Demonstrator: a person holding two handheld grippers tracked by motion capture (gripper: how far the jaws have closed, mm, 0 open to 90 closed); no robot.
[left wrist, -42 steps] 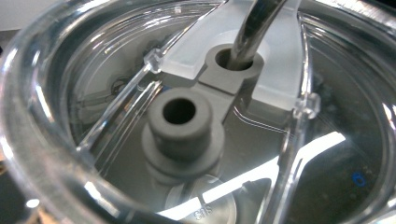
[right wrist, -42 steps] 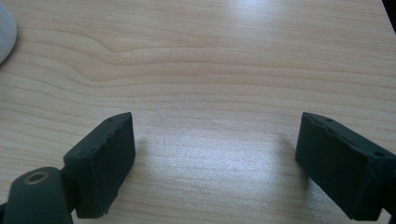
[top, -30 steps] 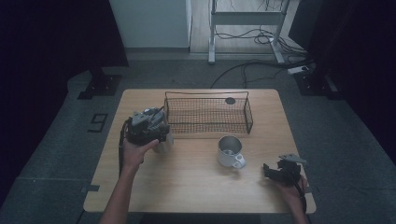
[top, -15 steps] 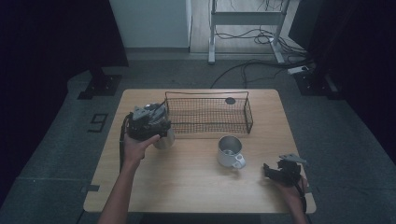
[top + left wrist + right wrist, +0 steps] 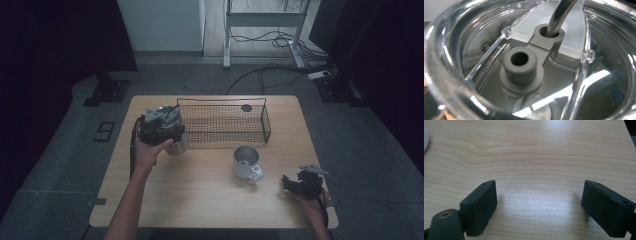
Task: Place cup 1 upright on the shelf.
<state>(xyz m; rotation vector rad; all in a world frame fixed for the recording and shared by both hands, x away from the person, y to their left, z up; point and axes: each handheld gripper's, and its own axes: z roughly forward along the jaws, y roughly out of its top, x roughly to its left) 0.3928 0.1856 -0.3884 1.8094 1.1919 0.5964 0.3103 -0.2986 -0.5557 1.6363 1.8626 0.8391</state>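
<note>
Gripping risk at the basket's edge
Left gripper point(image 5: 161, 131) holds a metal cup point(image 5: 177, 145) with clear lid point(image 5: 499, 62), jaws hidden; slipping could drop it against the wire basket point(image 5: 225, 125) just beyond. Right gripper point(image 5: 540, 207) rests wide apart, empty.

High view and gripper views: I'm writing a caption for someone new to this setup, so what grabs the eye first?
The black wire basket at the table's far middle stands out first. At its left end, the left gripper is at a metal cup with a clear lid, seen very close in the left gripper view. A metal mug stands mid-table, and the right gripper hangs open over bare wood at the near right.
</note>
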